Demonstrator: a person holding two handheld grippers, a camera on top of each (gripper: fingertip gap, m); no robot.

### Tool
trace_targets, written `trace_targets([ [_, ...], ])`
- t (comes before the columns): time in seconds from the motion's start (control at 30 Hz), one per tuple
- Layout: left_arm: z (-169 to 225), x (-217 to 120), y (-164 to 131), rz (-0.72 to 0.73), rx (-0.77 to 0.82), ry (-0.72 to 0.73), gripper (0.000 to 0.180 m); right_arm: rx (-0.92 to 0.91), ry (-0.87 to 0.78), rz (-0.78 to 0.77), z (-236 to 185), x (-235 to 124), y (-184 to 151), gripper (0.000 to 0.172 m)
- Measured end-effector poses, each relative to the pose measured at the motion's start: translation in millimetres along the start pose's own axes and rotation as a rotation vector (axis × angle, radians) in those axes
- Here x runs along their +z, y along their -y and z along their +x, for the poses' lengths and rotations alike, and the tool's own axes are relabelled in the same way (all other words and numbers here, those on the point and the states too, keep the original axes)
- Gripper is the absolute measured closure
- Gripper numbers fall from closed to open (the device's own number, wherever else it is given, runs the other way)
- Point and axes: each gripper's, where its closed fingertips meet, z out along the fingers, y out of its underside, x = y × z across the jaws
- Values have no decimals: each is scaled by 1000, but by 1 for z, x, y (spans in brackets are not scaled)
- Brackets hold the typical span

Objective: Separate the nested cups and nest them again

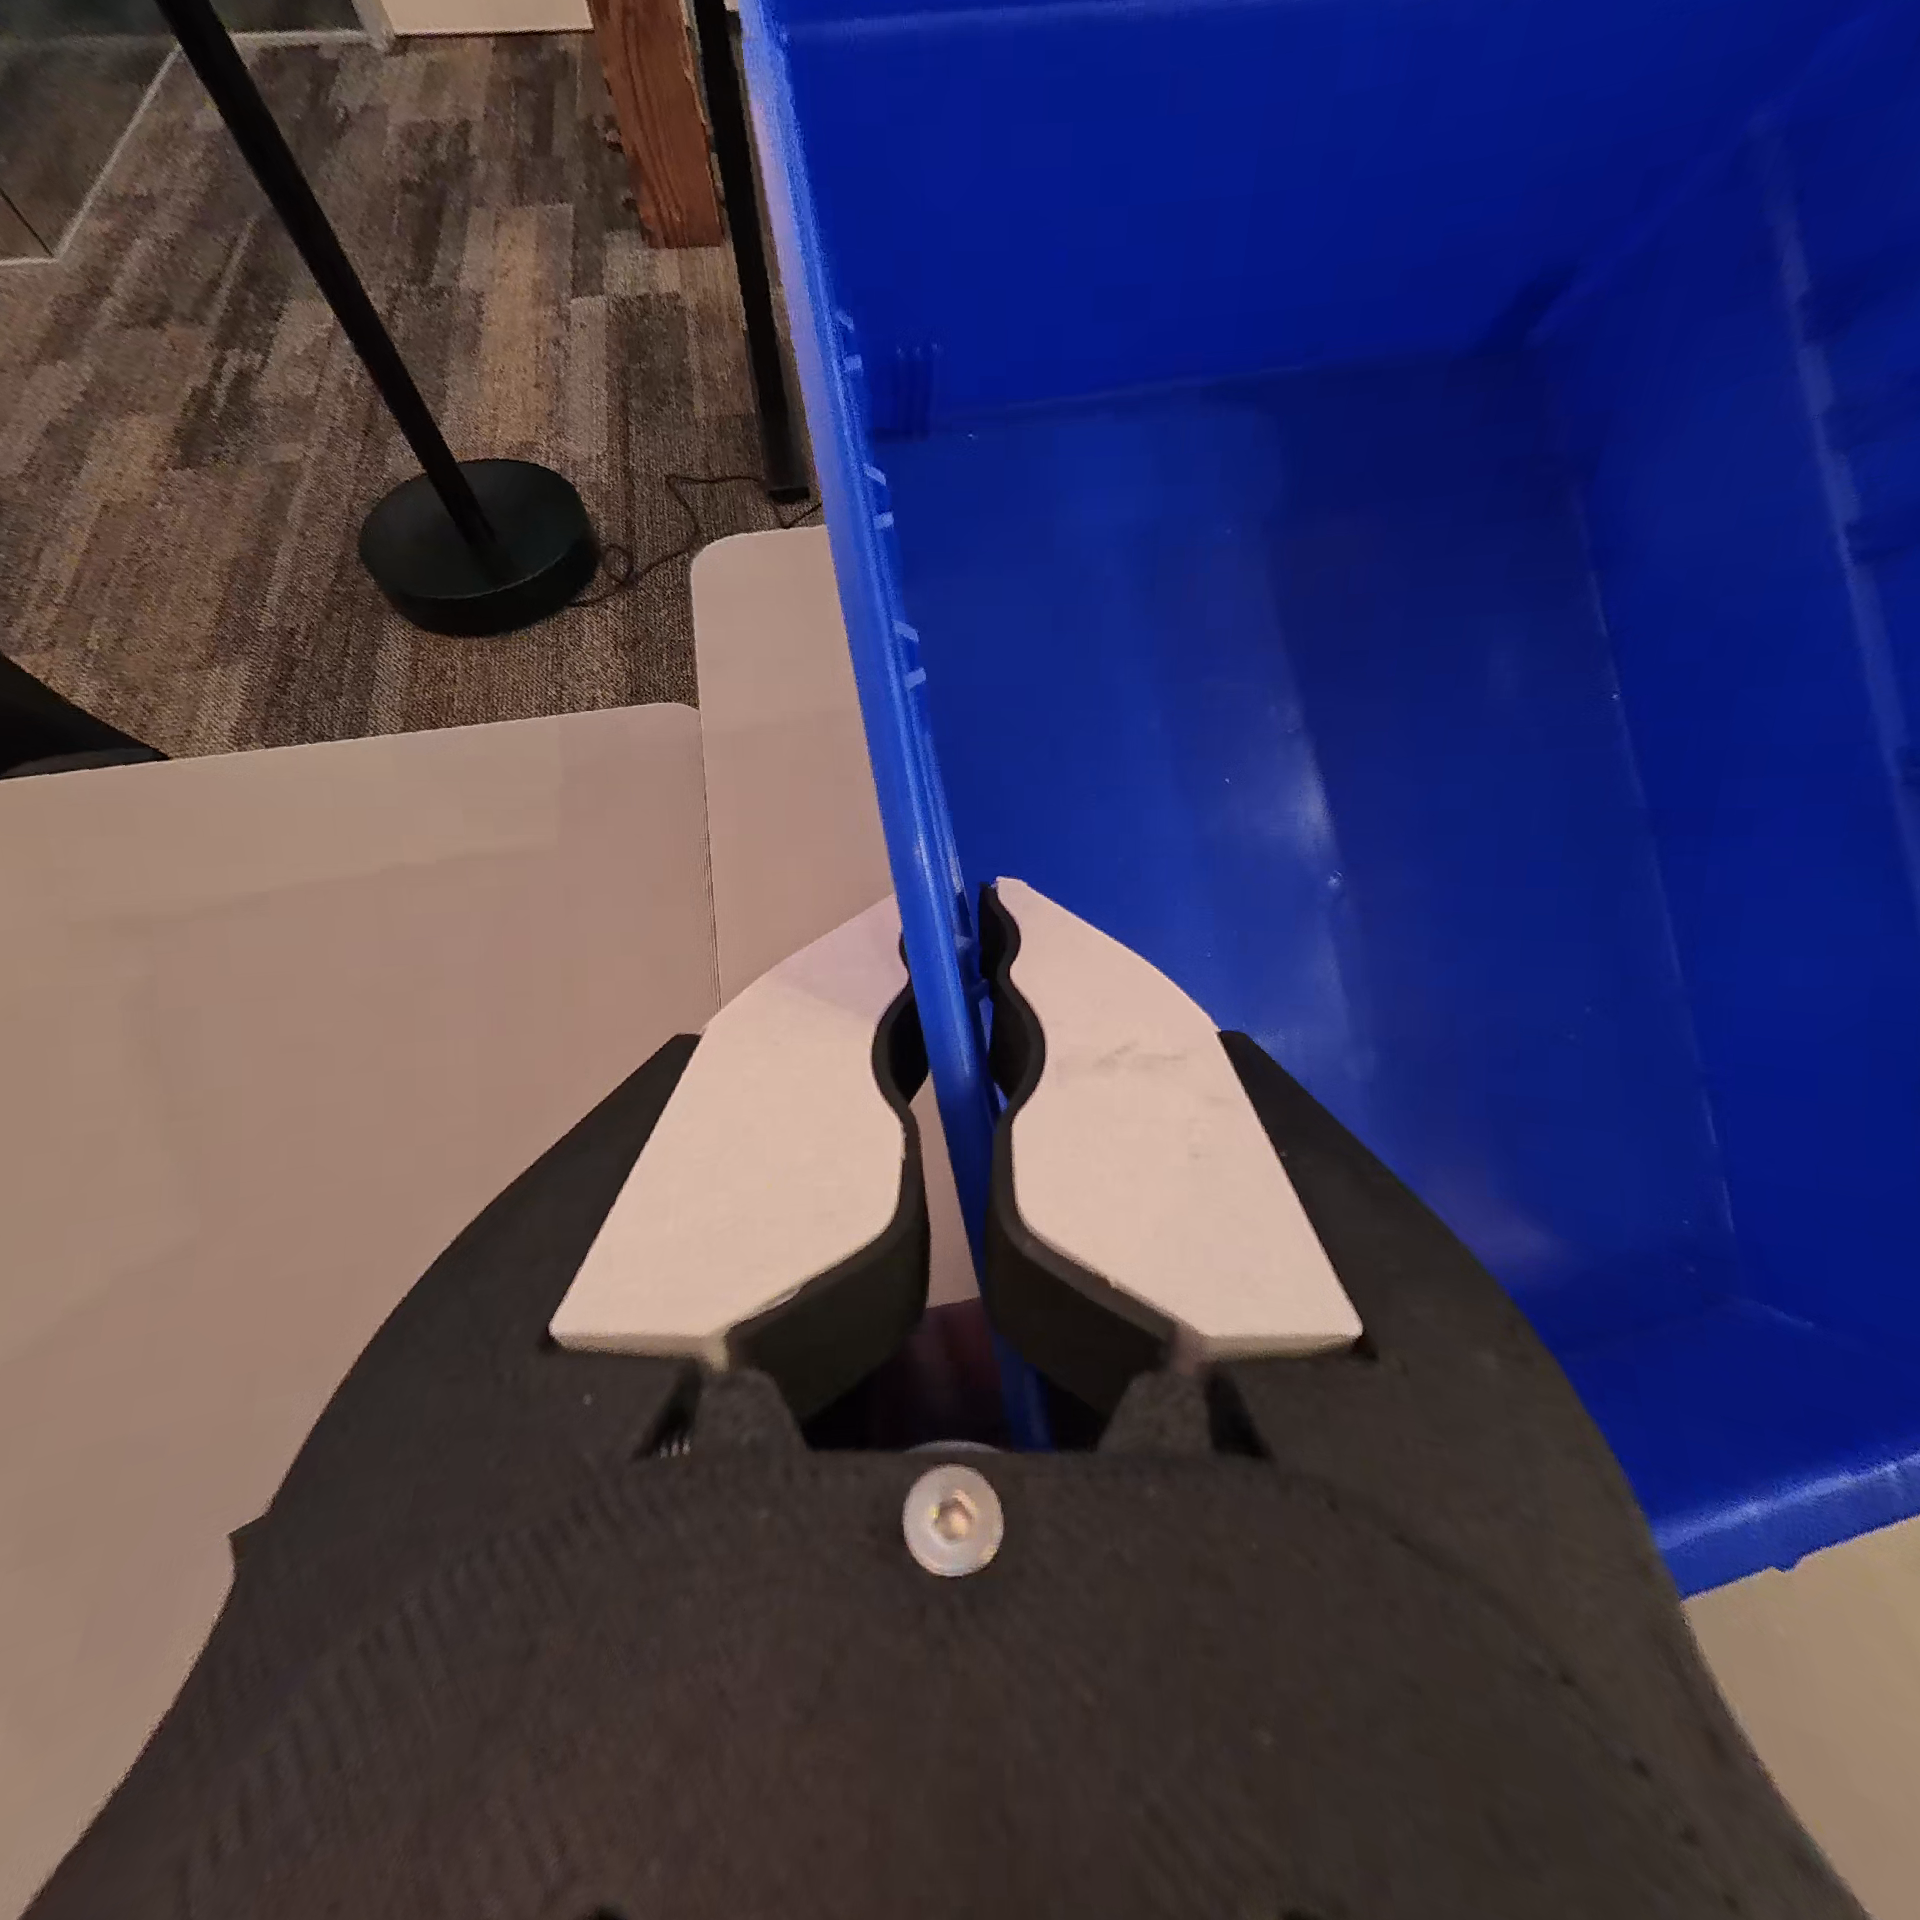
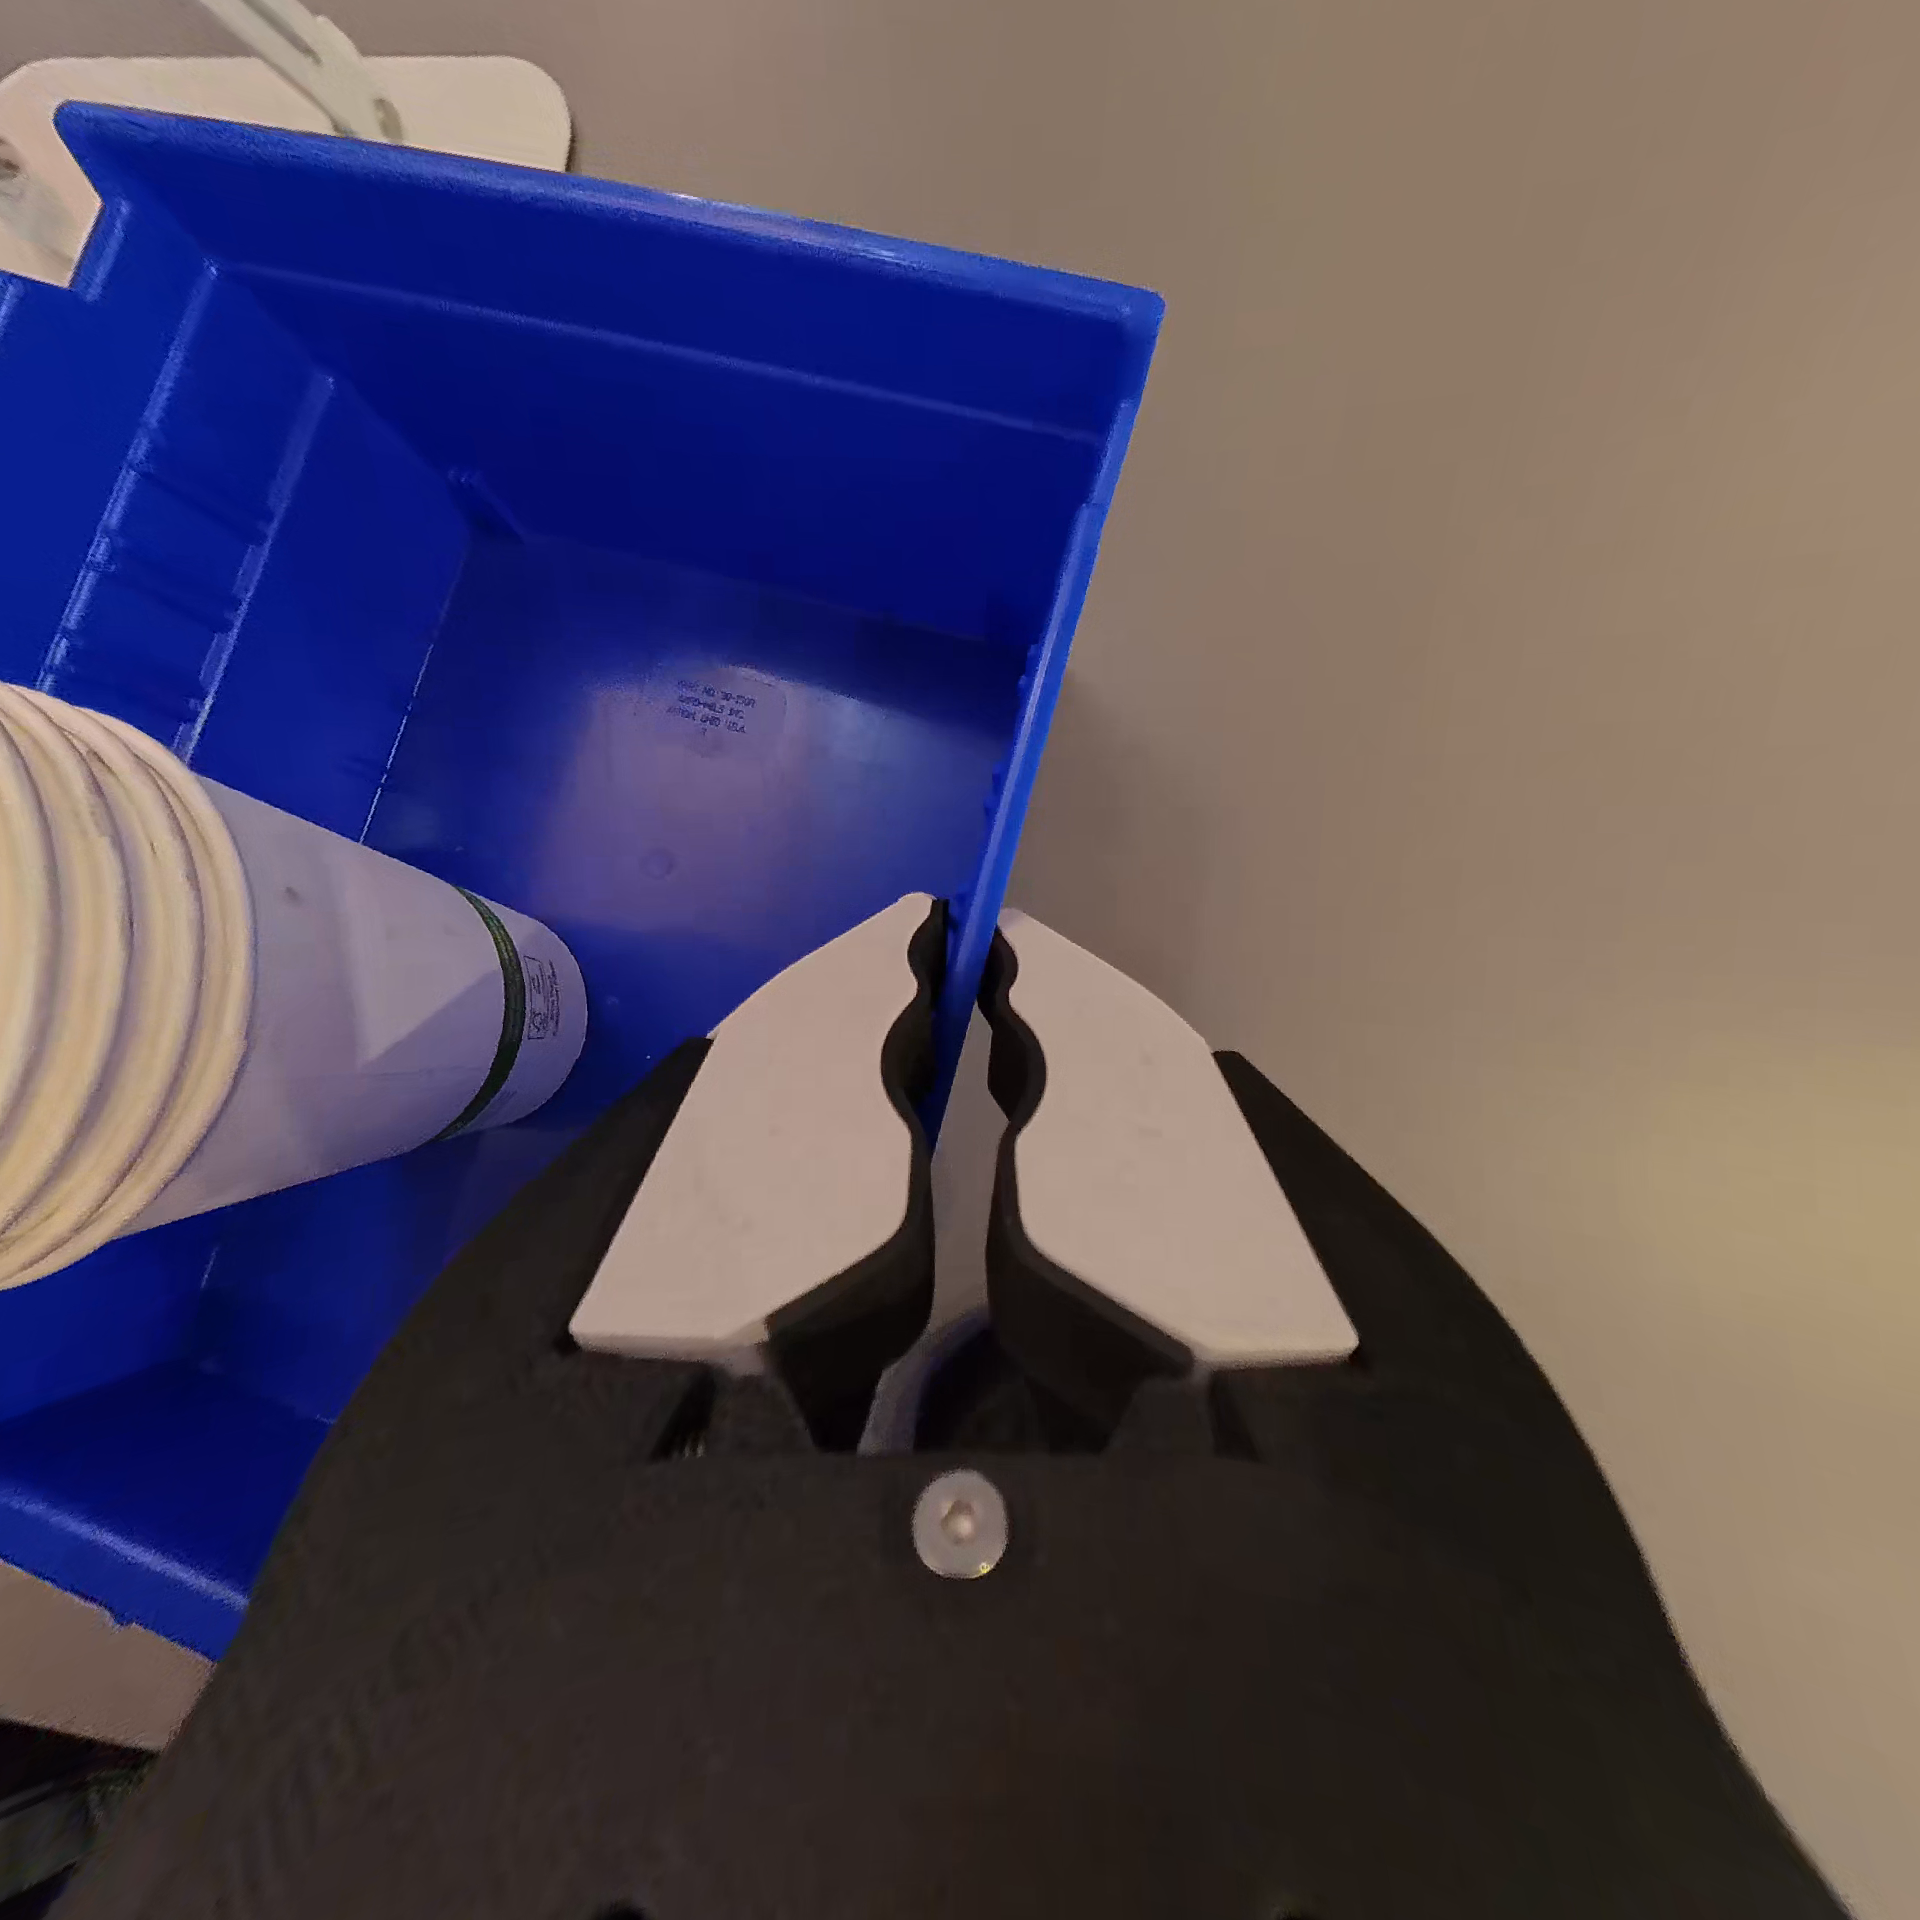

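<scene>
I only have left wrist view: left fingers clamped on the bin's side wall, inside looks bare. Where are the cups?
Observer: The nested cup stack is in the blue bin, lying on its side in the corner nearest the camera in the right wrist view.
Operator: Right gripper on them?
Observer: No. The right gripper is closed on the bin's other side wall, one finger inside, one outside.
Operator: Cups already separated?
Observer: Not yet. Several rims sit packed together at the stack's wide end; its narrow end, ringed by a dark green band, points into the bin.
</scene>
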Motion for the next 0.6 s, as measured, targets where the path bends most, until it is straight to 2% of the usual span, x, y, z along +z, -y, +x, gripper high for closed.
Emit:
trace_targets([
  [0.2, -6, -11, 6, 43, -11, 16, 174, -76, 84, -9, -47, 0, -9, 167],
  [0.6, -29, -37, 6, 101, -53, 57, 174, -319, 297, -48, -180, 38, 14, 167],
])
